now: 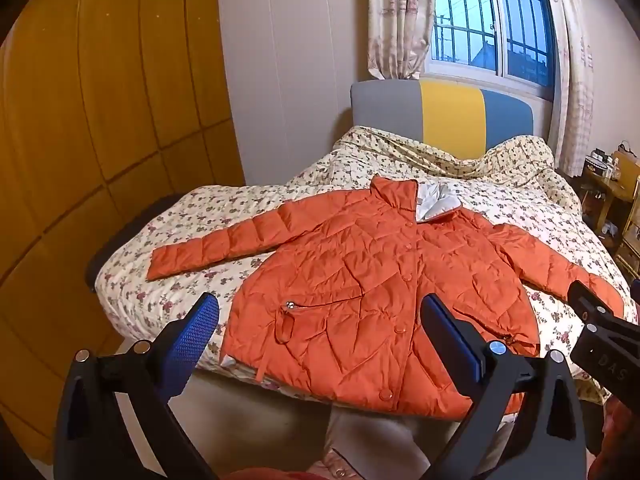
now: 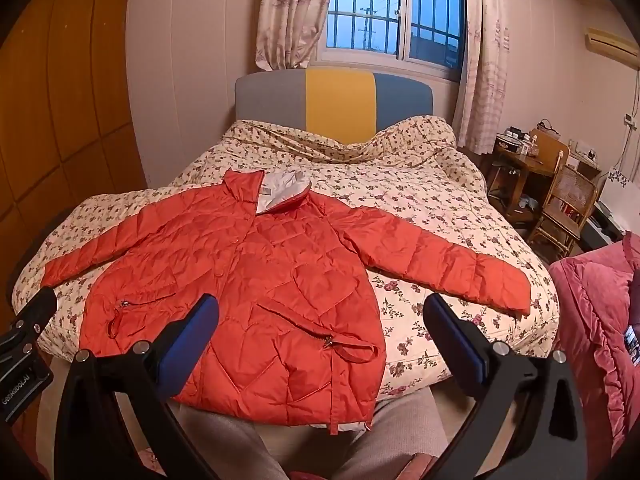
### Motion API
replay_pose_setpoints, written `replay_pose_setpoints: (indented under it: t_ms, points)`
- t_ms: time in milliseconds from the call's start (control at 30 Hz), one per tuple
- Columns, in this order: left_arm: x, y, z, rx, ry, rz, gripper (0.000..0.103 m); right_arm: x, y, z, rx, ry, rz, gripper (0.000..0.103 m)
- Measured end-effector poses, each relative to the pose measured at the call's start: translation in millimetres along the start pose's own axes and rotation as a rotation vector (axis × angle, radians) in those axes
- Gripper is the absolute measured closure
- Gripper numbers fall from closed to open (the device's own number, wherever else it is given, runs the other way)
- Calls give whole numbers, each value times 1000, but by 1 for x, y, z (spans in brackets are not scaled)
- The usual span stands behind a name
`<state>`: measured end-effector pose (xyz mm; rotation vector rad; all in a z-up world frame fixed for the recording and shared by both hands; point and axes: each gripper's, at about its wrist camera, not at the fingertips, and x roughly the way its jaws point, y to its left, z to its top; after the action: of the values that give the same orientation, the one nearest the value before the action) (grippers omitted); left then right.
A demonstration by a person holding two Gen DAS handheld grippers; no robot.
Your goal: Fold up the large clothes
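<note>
An orange quilted jacket [image 1: 360, 280] lies flat, front up, on the floral bed cover [image 1: 180, 216], both sleeves spread out, collar toward the headboard and hem at the near bed edge. It also shows in the right wrist view [image 2: 248, 280]. My left gripper [image 1: 320, 320] is open and empty, held above the hem near the jacket's left pocket. My right gripper [image 2: 320, 320] is open and empty, above the hem on the jacket's right side. The right gripper's black body [image 1: 600, 332] shows at the right edge of the left wrist view.
A wooden wardrobe [image 1: 80, 120] stands left of the bed. The grey, yellow and blue headboard [image 2: 336, 100] sits under a barred window [image 2: 396, 8]. A wooden desk and chair [image 2: 560, 196] stand at the right, with a pink quilted item [image 2: 596, 320] nearer.
</note>
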<state>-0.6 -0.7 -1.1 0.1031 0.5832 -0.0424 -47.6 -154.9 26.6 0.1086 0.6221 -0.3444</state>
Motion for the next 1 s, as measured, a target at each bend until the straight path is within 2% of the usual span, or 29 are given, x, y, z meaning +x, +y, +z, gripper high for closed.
replay_pose_setpoints:
  t_ms: [1000]
  points:
    - [3,-6,0,9,0,-14,3,11,-4,-2,1,26,8,2]
